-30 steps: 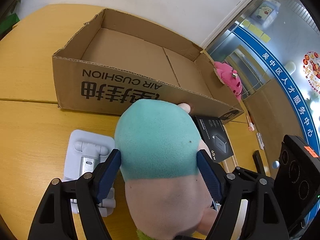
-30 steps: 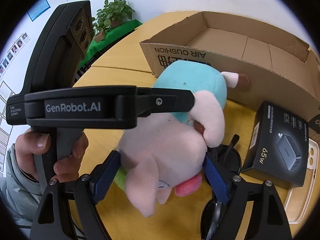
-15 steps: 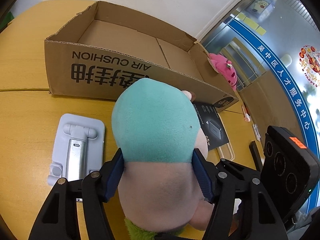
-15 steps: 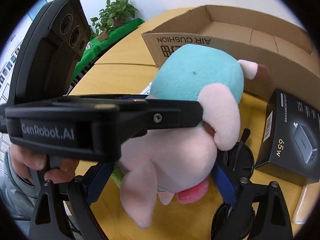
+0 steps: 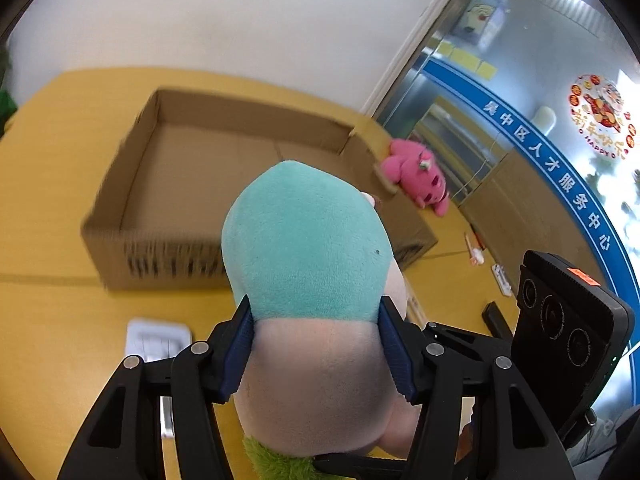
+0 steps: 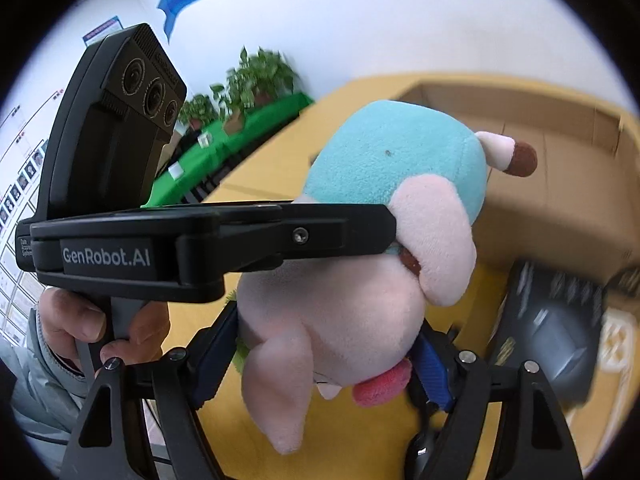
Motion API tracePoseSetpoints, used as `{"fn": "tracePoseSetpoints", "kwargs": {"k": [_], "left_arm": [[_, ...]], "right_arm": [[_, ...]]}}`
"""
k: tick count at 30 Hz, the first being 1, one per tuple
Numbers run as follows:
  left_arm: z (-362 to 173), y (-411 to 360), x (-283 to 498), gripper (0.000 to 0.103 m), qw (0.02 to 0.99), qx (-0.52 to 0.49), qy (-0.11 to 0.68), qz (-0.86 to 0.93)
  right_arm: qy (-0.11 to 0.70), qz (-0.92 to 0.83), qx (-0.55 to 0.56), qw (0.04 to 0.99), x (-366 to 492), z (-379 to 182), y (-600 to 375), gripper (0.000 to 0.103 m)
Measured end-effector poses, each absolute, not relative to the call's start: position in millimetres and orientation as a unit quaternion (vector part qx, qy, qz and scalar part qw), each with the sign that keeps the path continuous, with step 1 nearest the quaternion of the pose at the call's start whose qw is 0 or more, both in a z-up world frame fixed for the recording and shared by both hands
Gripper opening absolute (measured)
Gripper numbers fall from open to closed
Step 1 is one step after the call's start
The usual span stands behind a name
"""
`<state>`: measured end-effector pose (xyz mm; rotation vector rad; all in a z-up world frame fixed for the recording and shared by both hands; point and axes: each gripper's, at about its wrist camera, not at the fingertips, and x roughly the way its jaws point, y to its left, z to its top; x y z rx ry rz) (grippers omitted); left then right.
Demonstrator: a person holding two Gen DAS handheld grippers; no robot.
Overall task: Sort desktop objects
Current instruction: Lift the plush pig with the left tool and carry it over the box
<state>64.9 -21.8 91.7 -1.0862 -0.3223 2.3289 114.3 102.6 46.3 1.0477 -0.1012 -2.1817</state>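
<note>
Left gripper (image 5: 316, 346): my blue pads are pinching the pink-and-teal plush toy (image 5: 308, 264) at its waist, jaws closing in on it.
Right gripper (image 6: 320, 356): clamped on the same plush's lower pink body, jaws closing too, a pink leg dangling between the fingers.
Plush toy: up in the air between both my grippers, above the yellow wooden tabletop (image 5: 48, 208), in front of the open brown cardboard box (image 5: 224, 148).
Left hand (image 6: 96, 328): wrapped round the black handle.
Also here: small magenta plush (image 5: 416, 178) at the box's far corner; white phone stand (image 5: 156, 338) and black charger box (image 6: 560, 316) on the table.
</note>
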Motion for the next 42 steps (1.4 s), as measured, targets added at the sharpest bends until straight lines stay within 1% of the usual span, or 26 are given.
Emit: {"fn": "tracePoseSetpoints", "kwargs": {"k": [4, 10, 14, 18, 20, 23, 26, 30, 36, 38, 42], "left_arm": [[146.1, -14.4, 46.5, 0.063, 0.287, -0.341, -0.081, 0.892], [235.8, -18.3, 9.0, 0.063, 0.287, -0.255, -0.050, 0.922], [289.5, -30.7, -23.8, 0.063, 0.274, -0.213, -0.041, 0.937], [318.8, -48.5, -67.6, 0.063, 0.272, -0.205, -0.053, 0.939], [320.2, -54.6, -85.2, 0.063, 0.266, -0.210, -0.047, 0.940], [306.8, -67.0, -119.4, 0.063, 0.253, -0.231, -0.056, 0.938], [275.1, -79.7, -158.1, 0.063, 0.249, -0.266, -0.083, 0.928], [211.9, -83.8, -206.7, 0.063, 0.237, -0.336, -0.101, 0.906], [116.2, -84.9, -249.3, 0.062, 0.222, -0.423, -0.108, 0.872], [91.9, -86.8, -259.4, 0.062, 0.213, -0.444, -0.115, 0.863], [45.6, -88.3, -275.1, 0.063, 0.197, -0.491, -0.133, 0.838]], "right_arm": [[-0.012, -0.868, 0.355, 0.347, 96.0, 95.5, 111.3, 0.079], [0.035, -0.894, 0.282, 0.347, 54.7, 184.7, 115.1, 0.079], [0.039, -0.898, 0.254, 0.356, 12.8, 244.8, 110.0, 0.079], [0.046, -0.902, 0.237, 0.358, -23.6, 282.1, 100.2, 0.079], [0.046, -0.899, 0.243, 0.361, -43.4, 288.1, 93.6, 0.079], [0.035, -0.891, 0.266, 0.366, -80.0, 280.7, 82.8, 0.079], [0.019, -0.883, 0.291, 0.367, -112.0, 257.6, 74.6, 0.079], [-0.006, -0.865, 0.341, 0.367, -152.5, 205.1, 68.4, 0.079], [-0.050, -0.833, 0.411, 0.366, -194.3, 111.8, 66.2, 0.079], [-0.058, -0.823, 0.431, 0.366, -208.6, 83.9, 62.6, 0.079], [-0.061, -0.803, 0.469, 0.363, -230.4, 45.6, 54.6, 0.079]]}}
